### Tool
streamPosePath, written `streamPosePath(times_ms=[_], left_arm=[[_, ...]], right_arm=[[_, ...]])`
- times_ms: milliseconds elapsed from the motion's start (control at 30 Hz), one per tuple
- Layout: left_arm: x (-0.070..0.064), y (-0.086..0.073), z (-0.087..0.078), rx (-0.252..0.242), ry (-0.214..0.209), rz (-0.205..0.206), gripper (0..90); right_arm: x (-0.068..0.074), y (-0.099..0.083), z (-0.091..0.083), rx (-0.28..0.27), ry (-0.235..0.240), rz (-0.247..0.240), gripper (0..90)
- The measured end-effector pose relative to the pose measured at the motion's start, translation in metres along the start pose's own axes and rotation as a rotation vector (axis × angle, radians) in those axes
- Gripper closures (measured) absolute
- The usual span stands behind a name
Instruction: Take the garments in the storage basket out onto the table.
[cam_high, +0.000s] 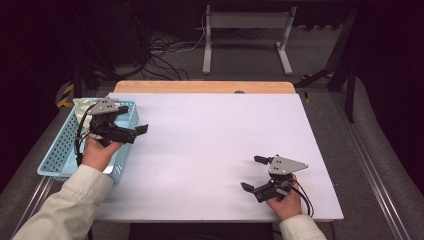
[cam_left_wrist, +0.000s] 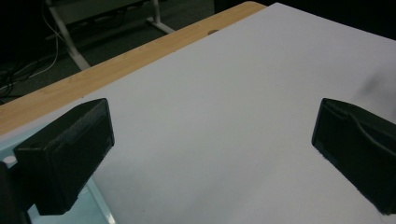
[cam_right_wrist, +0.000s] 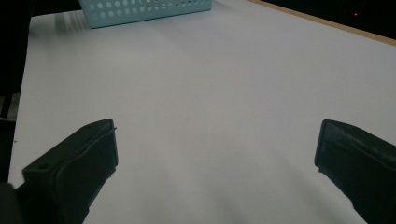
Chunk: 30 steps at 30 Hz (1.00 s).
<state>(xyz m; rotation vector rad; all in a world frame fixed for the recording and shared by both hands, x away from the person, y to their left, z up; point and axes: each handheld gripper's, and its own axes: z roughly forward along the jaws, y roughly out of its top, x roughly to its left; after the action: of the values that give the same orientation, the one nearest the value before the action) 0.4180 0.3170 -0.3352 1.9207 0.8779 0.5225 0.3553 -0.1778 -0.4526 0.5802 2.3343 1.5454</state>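
The light blue plastic basket with round holes (cam_high: 60, 150) sits at the left edge of the white worktop (cam_high: 210, 150), and part of it hangs out past that edge. Something pale and soft, maybe a white cloth (cam_high: 82, 112), lies in the far end of the basket. It is too small to tell for sure.

The left claw (cam_high: 134, 124) hangs right over the basket's right wall. Its two black jaws stand wide open and hold nothing. They point to the right, out over the bare worktop. So the pale thing lies behind and to the left of this claw, toward the far corner of the basket. The claw would need to turn back and dip down to reach it.

The right claw (cam_high: 254, 172) is near the front right corner of the worktop, well apart from the basket. Its jaws are wide open too, and empty. They point left, across the worktop toward the basket.

The left hand is much nearer to the basket. The basket's long side runs from near to far. The middle of the worktop is open, so there is lots of room to move.
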Motion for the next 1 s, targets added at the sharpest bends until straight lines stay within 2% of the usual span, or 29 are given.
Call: streamPosePath(times_ms=[133, 233, 300, 467, 600, 767, 1000], left_arm=[[0.007, 0.001, 0.002, 0.001, 0.016, 0.008, 0.2], [0.012, 0.002, 0.003, 0.0, 0.044, 0.035, 0.1], [0.015, 0.002, 0.004, 0.004, 0.059, 0.039, 0.1], [0.031, -0.002, 0.005, 0.017, 0.067, -0.019, 0.1], [0.042, -0.004, 0.004, 0.008, 0.09, -0.063, 0.2], [0.053, -0.004, 0.002, 0.025, 0.144, -0.06, 0.5], [0.067, -0.003, -0.001, 0.038, 0.176, -0.084, 0.4]], right_arm=[[0.0, 0.0, 0.0, 0.0, -0.001, -0.001, 0.1], [0.0, 0.0, 0.001, 0.003, 0.0, -0.002, 0.1], [0.0, 0.0, 0.001, 0.002, 0.001, -0.003, 0.1], [0.0, 0.0, 0.001, 0.004, 0.002, -0.004, 0.1], [0.0, 0.0, 0.001, 0.005, 0.003, -0.005, 0.1], [0.0, 0.0, 0.001, 0.004, 0.002, -0.006, 0.0], [0.0, 0.0, 0.001, 0.008, 0.006, -0.007, 0.0]])
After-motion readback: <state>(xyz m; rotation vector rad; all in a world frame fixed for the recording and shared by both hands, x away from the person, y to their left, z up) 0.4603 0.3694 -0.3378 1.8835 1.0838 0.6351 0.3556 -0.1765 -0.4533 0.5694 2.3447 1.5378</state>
